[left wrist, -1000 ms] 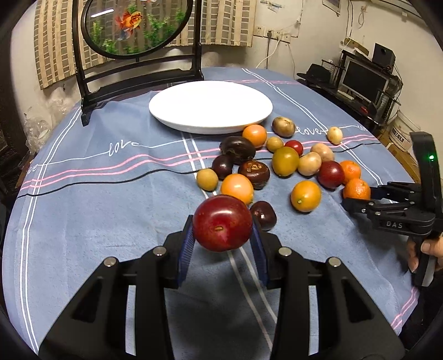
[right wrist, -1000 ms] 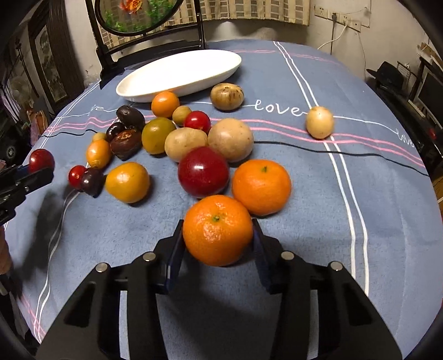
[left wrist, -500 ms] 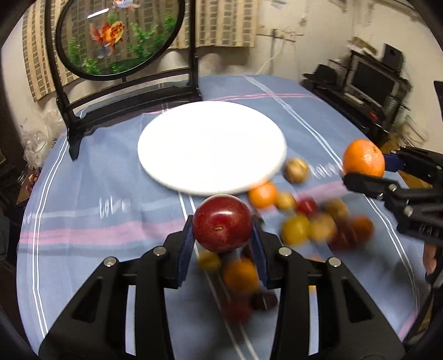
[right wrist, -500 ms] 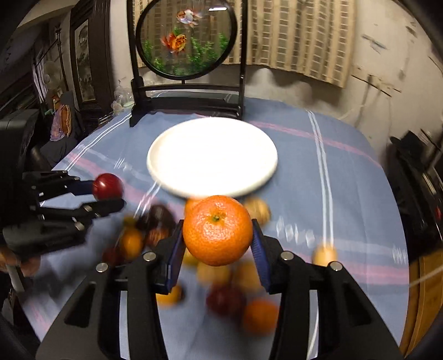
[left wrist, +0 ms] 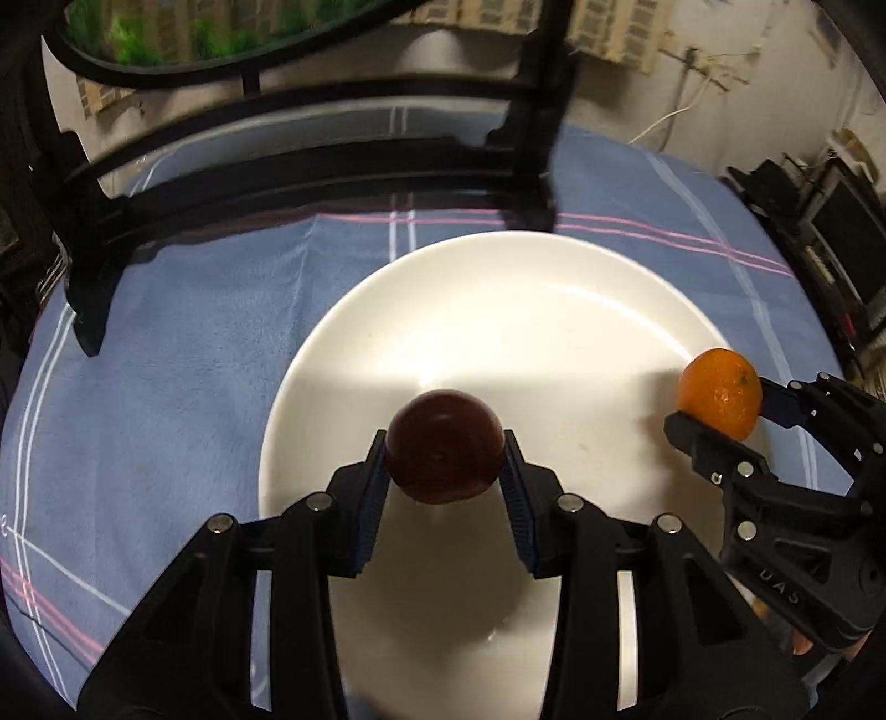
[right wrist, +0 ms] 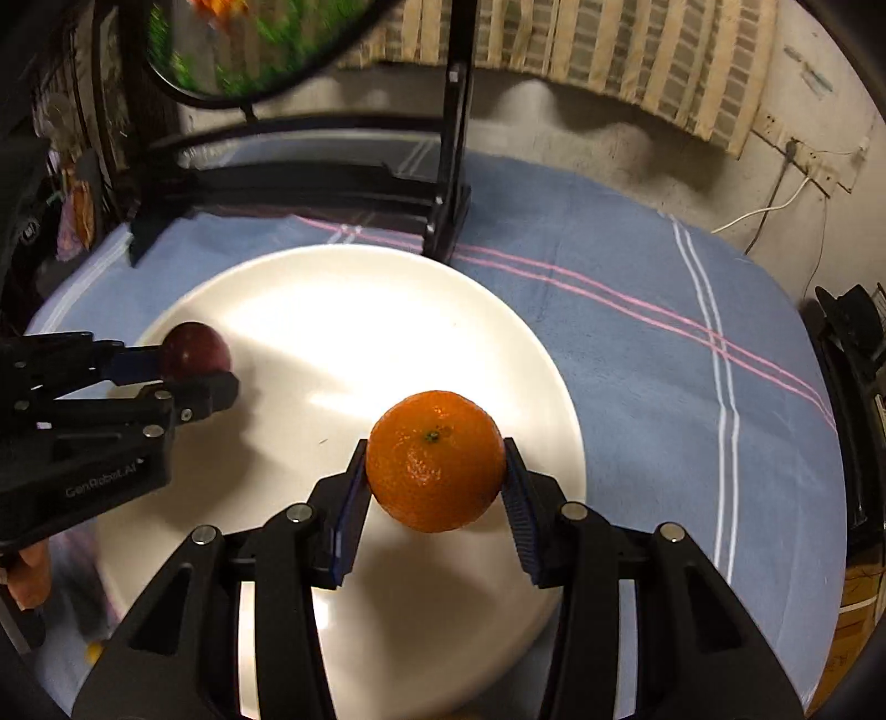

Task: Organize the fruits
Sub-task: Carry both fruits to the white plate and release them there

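Note:
My left gripper is shut on a dark red plum and holds it over the near part of a large white plate. My right gripper is shut on an orange mandarin over the right half of the same plate. In the left wrist view the mandarin hangs at the plate's right rim, pinched by the right gripper. In the right wrist view the plum sits at the plate's left side in the left gripper. The plate holds no fruit.
A black stand with a round fish picture rises just behind the plate on the blue striped tablecloth. A hand grips the left tool. Electronics stand beyond the table's right edge.
Both grippers have carried their fruit away from the fruit pile and forward over the white plate. The pile has dropped out of view. The grips on plum and mandarin are unchanged.

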